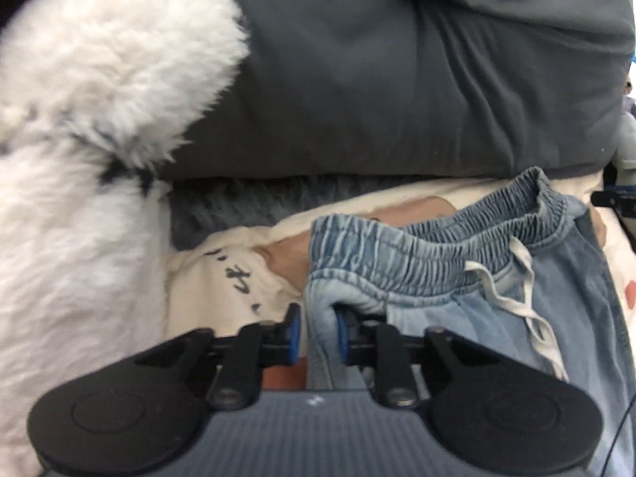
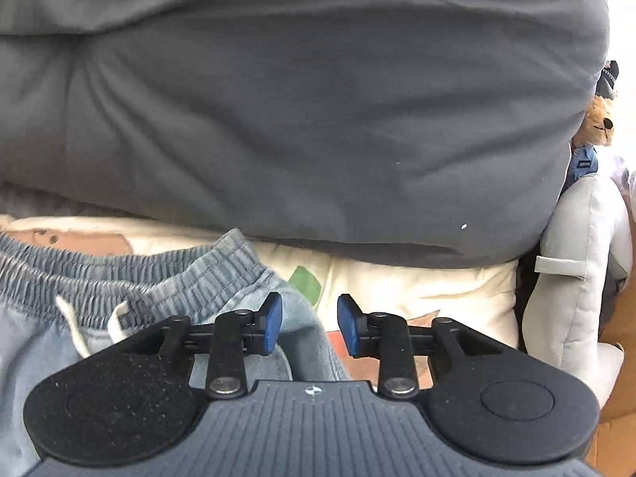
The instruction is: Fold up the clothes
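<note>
Both tools, left (image 1: 317,332) and right (image 2: 310,328), gape around soft, elastic-waisted denim shorts (image 1: 457,262)

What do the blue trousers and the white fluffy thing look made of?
Trousers: light denim or denim-look cotton, faded wash, going by the gathered elastic waistband and flat white drawstring. White fluffy thing: long-pile faux fur or plush, probably synthetic, with soft, shaggy fibres.
</note>
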